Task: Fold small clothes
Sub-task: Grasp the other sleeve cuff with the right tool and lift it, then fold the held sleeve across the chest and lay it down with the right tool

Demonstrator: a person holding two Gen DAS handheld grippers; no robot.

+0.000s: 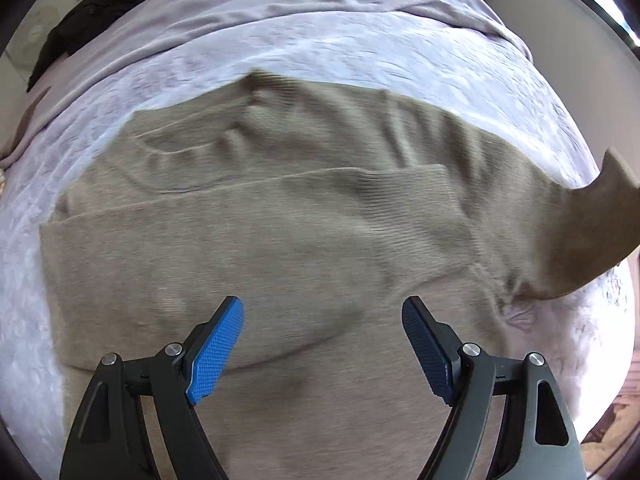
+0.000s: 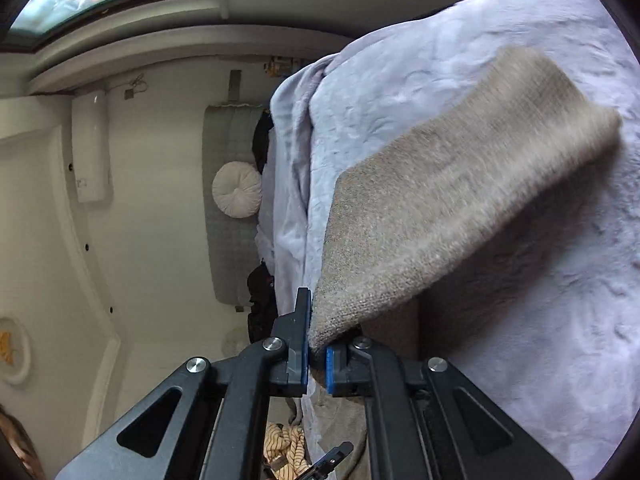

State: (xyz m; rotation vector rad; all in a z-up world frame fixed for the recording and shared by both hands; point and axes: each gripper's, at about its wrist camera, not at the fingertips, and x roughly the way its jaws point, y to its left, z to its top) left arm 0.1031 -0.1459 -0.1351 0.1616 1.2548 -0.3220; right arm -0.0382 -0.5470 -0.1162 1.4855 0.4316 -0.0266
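Lavender bedspread [image 1: 360, 52] covers the bed, and a beige knit sweater [image 1: 280, 240] lies spread across it, one corner lifted off to the right. Right gripper [image 2: 318, 354] pinches that raised edge. Left gripper [image 1: 323, 320] hangs spread wide above the near hem.

Left tool [image 1: 322, 344]: two black linkage arms with triangular cutouts and silver round screws at the joints, each tipped with a bright blue, diamond-textured pad [image 1: 218, 350]. Right tool [image 2: 318, 354]: the same black arms, silver screws, and thin blue pad edges.
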